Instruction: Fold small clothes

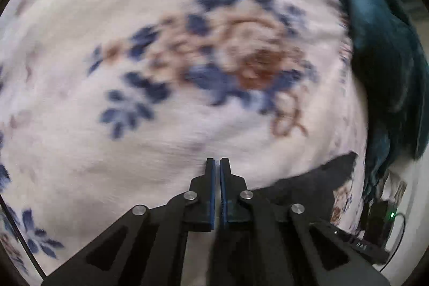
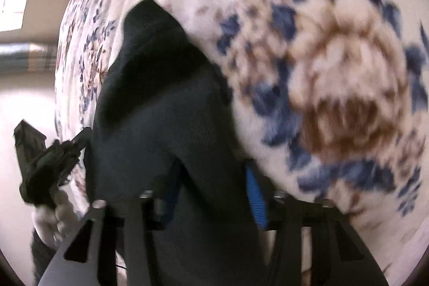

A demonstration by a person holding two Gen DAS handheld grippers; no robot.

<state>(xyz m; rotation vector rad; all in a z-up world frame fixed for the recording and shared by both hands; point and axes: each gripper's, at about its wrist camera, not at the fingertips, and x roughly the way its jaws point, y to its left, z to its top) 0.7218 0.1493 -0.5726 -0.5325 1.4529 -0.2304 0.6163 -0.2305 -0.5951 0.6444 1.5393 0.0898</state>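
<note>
A dark garment [image 2: 166, 109] drapes over my right gripper [image 2: 214, 195] and hides most of its fingers; a blue pad [image 2: 256, 200] shows on the right. The jaws stand apart with the cloth lying between and over them. In the left wrist view, a dark corner of this garment [image 1: 321, 178] lies at lower right on the floral blanket [image 1: 134, 44]. My left gripper [image 1: 217, 165] is shut, with nothing between its fingertips, just above the blanket.
A teal cloth [image 1: 386, 52] lies piled at the blanket's right edge. A black device with a green light [image 1: 383, 219] sits beyond that edge. The other gripper, held in a white-gloved hand [image 2: 45, 170], shows at the left in the right wrist view, off the blanket's edge.
</note>
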